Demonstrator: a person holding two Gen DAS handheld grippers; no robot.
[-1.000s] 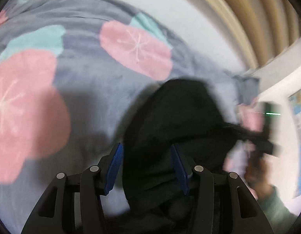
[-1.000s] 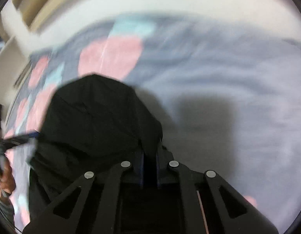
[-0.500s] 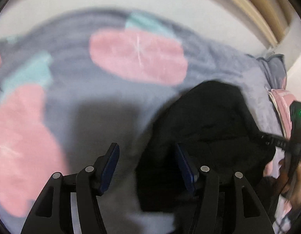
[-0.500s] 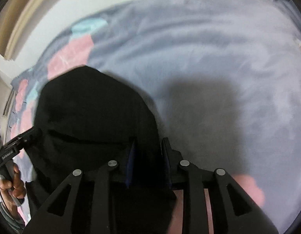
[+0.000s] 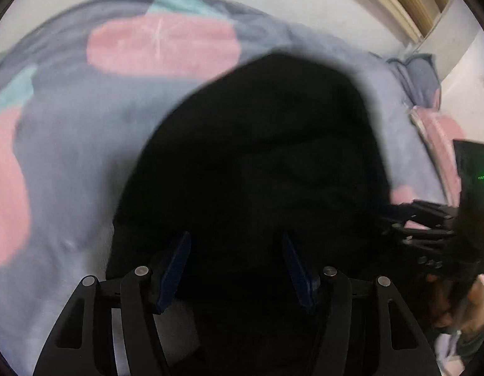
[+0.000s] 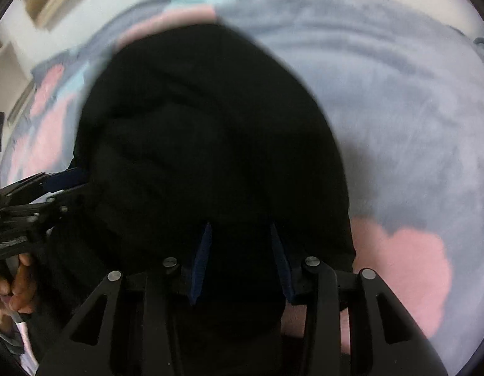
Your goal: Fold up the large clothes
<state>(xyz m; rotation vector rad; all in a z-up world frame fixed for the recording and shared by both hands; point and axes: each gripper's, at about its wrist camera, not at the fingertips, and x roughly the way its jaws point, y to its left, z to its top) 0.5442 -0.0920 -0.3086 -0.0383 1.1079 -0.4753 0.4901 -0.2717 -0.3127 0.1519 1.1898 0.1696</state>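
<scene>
A large black garment (image 5: 273,141) lies bunched on a grey blanket with pink flowers (image 5: 69,156). My left gripper (image 5: 235,238) points down over the garment's near edge. Its blue pads (image 5: 176,266) stand wide apart, with black cloth lying loose between them. In the right wrist view the same garment (image 6: 195,125) fills the middle of the blanket (image 6: 398,109). My right gripper (image 6: 240,225) is over it with its jaws opening; cloth sits between the pads, which do not press on it. Each gripper shows at the edge of the other's view: the right gripper (image 5: 398,211), the left gripper (image 6: 63,181).
A white wall and pale wooden slats (image 5: 398,0) run behind the bed. A pink pillow or folded fabric (image 5: 439,134) lies at the blanket's far right. The person's hands (image 6: 16,285) grip the gripper handles. Bare blanket spreads to the left and right of the garment.
Both grippers have sunk toward the bed, and the garment now rests on the blanket. The right jaws, shut on the cloth before, have parted. The left jaws have widened.
</scene>
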